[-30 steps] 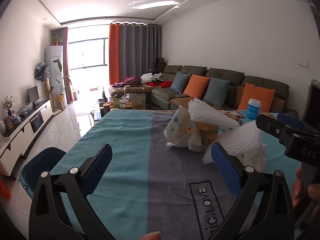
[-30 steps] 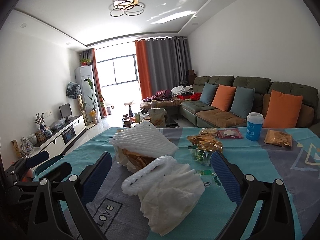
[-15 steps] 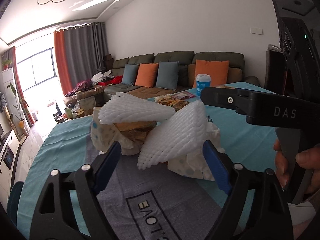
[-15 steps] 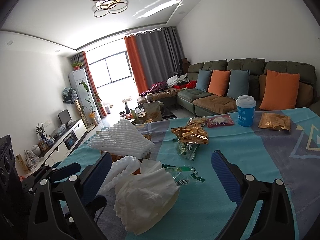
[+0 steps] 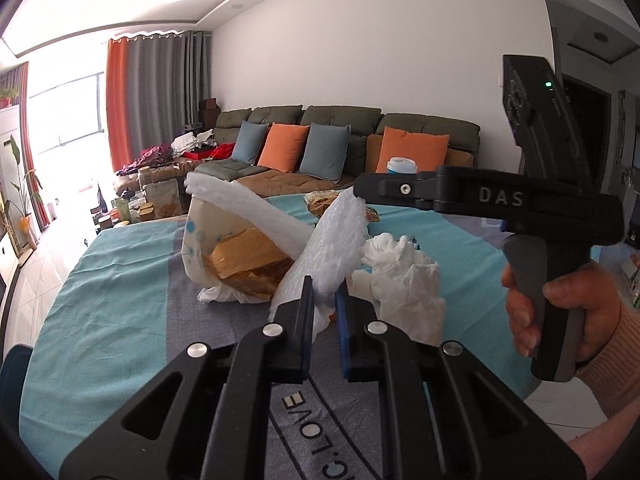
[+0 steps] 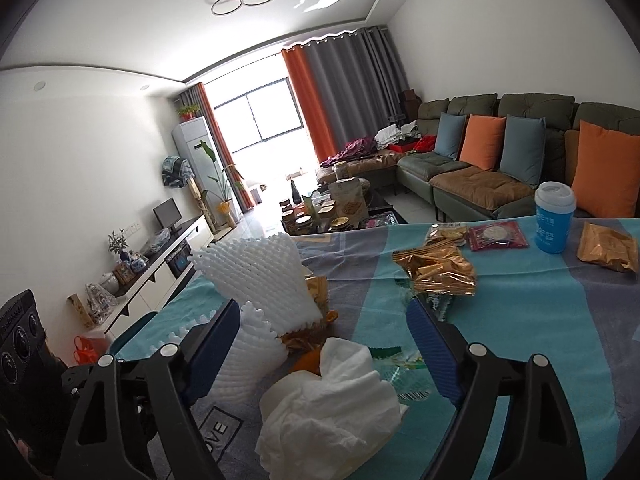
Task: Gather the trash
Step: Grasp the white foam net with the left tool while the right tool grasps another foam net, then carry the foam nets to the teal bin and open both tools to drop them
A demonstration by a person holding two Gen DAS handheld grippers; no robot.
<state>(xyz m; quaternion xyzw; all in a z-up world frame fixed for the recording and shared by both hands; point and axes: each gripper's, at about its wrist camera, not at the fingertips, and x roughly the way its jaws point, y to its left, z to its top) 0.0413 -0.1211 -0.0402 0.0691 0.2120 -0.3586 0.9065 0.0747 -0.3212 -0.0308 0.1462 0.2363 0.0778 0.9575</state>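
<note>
A heap of trash lies on the teal and grey tablecloth. My left gripper is closing, and its blue pads pinch the lower edge of a white foam net. Behind it, a patterned paper bag holds a brown wrapper, with a second foam net lying across it. A crumpled white tissue sits just right of the pinched net. My right gripper straddles that tissue. Its jaws are closing and stand wide, with the pads clear of the tissue. A hand holds its handle.
Further along the table lie gold wrappers, a red packet, a green wrapper, another gold bag and a blue cup. A sofa stands beyond. A dark teal tub sits off the table's left edge.
My left gripper swung across to the heap and closed from wide open onto the foam net. The right gripper came closer over the tissue and its jaws narrowed a little.
</note>
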